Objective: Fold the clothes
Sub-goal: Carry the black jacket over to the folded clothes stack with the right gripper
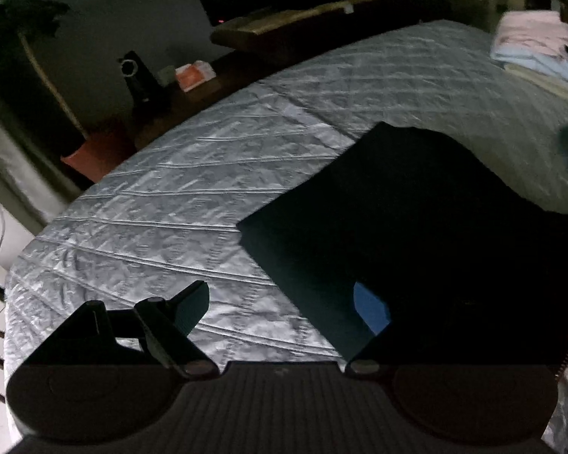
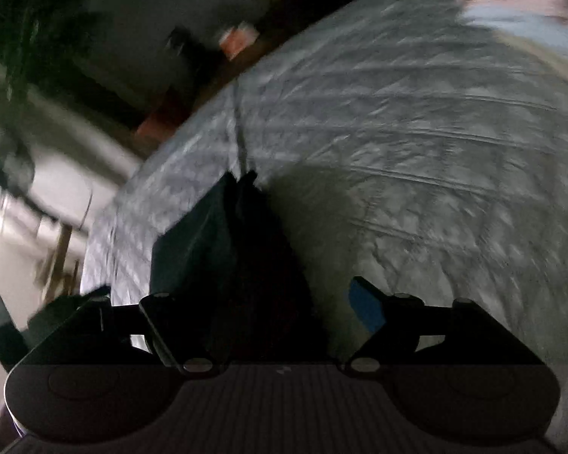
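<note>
A dark garment [image 1: 416, 208] lies spread on the grey quilted bedspread [image 1: 170, 208], filling the right half of the left wrist view. My left gripper [image 1: 284, 310] hangs open over the garment's near left edge; its blue-padded finger [image 1: 371, 310] is above the dark cloth and the other finger [image 1: 193, 306] is above bare quilt. In the blurred right wrist view, a raised fold of the dark garment [image 2: 227, 257] runs between the fingers of my right gripper [image 2: 231, 302]. That gripper is open, and its blue pad [image 2: 363, 306] stands clear of the cloth.
A stack of folded pink and pale blue clothes [image 1: 534, 45] sits at the far right of the bed, also seen as folded clothes [image 2: 530, 0]. Beyond the bed's far edge stand a dark wooden surface with an orange box [image 1: 195, 73], a plant [image 1: 19, 11], and an orange object [image 1: 91, 155] low down.
</note>
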Available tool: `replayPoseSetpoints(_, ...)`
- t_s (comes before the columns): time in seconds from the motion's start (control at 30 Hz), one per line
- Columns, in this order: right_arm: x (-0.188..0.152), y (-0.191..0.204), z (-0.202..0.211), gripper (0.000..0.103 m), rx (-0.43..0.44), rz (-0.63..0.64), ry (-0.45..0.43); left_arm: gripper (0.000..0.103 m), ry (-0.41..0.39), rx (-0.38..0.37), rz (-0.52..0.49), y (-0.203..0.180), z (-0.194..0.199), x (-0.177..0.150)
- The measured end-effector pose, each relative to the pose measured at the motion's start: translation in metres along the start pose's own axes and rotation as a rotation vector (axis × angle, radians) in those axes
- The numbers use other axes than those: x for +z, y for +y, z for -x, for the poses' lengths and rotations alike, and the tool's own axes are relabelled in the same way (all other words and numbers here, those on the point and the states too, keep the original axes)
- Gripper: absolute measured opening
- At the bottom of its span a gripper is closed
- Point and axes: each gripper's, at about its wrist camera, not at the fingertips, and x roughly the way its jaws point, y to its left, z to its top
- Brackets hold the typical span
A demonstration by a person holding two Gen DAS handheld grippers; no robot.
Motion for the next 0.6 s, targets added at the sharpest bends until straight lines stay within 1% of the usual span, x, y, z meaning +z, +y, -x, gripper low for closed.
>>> replayPoseSetpoints(0.07,0.012,-0.005,-0.024,0.083,0.036,0.022,0.077,0.081,0.004,-0.022,-0.031,-0.009,-0.001,0.000)
replayPoseSetpoints(0.17,0.021,-0.011,-0.052,0.085,0.122,0.005,0.187,0.081,-0.020,-0.025,-0.063,-0.011,0.003,0.001)
replayPoseSetpoints(0.2,0.024,-0.010,-0.058,0.092,0.162,0.018,0.211,0.081,-0.021,-0.020,-0.044,-0.006,0.002,0.001)
replayPoseSetpoints(0.23,0.027,-0.009,-0.063,0.093,0.201,0.040,0.234,0.081,-0.020,-0.015,-0.017,0.000,0.002,0.002)
replayPoseSetpoints(0.27,0.030,-0.008,-0.068,0.097,0.231,0.055,0.262,0.081,-0.018,-0.009,0.009,0.006,0.001,0.002)
replayPoseSetpoints(0.3,0.033,-0.006,-0.072,0.098,0.250,0.070,0.285,0.081,-0.017,-0.004,0.036,0.013,0.000,0.002)
replayPoseSetpoints(0.37,0.038,0.000,-0.076,0.102,0.266,0.102,0.318,0.079,0.007,-0.011,0.044,0.013,-0.006,0.001)
replayPoseSetpoints(0.47,0.045,0.003,-0.087,0.103,0.325,0.131,0.376,0.080,0.007,-0.030,-0.017,-0.003,-0.007,-0.001)
replayPoseSetpoints(0.53,0.050,0.001,-0.094,0.103,0.367,0.093,0.389,0.080,0.009,-0.048,-0.033,-0.011,-0.009,0.000)
replayPoseSetpoints(0.6,0.051,0.004,-0.100,0.103,0.406,0.097,0.410,0.081,0.021,-0.047,-0.041,-0.015,-0.013,-0.002)
